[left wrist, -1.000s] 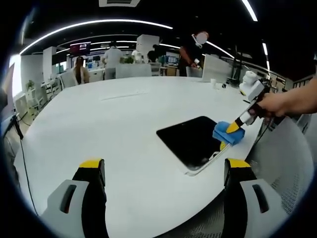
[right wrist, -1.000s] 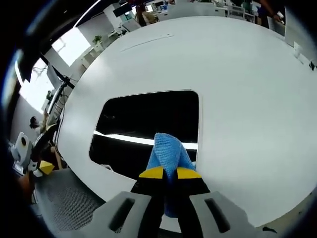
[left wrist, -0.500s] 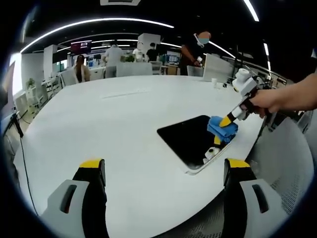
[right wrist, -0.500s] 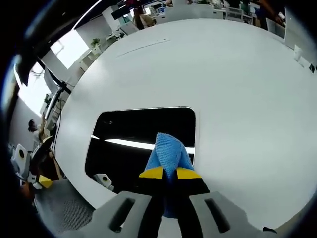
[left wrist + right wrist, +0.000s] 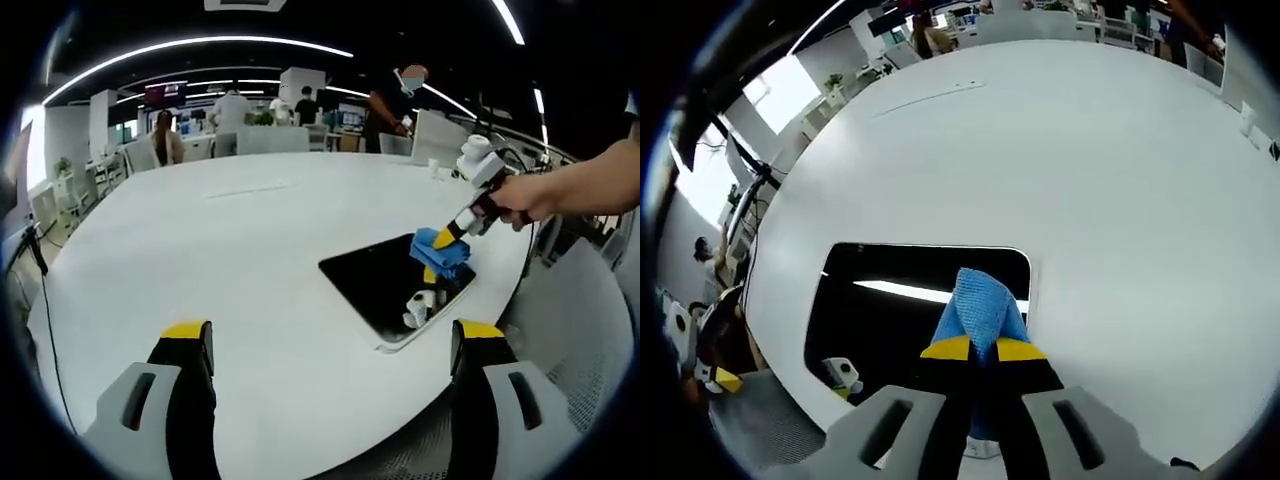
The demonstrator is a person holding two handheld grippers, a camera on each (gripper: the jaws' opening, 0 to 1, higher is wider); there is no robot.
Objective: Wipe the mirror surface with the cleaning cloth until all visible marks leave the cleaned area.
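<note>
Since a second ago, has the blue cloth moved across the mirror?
Yes. In the left gripper view the blue cloth, held by the right gripper, has slid along the mirror toward its far edge.

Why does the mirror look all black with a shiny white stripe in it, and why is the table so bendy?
In the right gripper view the mirror reflects the dark ceiling, and the stripe is a reflected ceiling light; the blue cloth stays sharp. In the left gripper view the mirror looks black too. The fisheye lenses curve the white table in both views.
</note>
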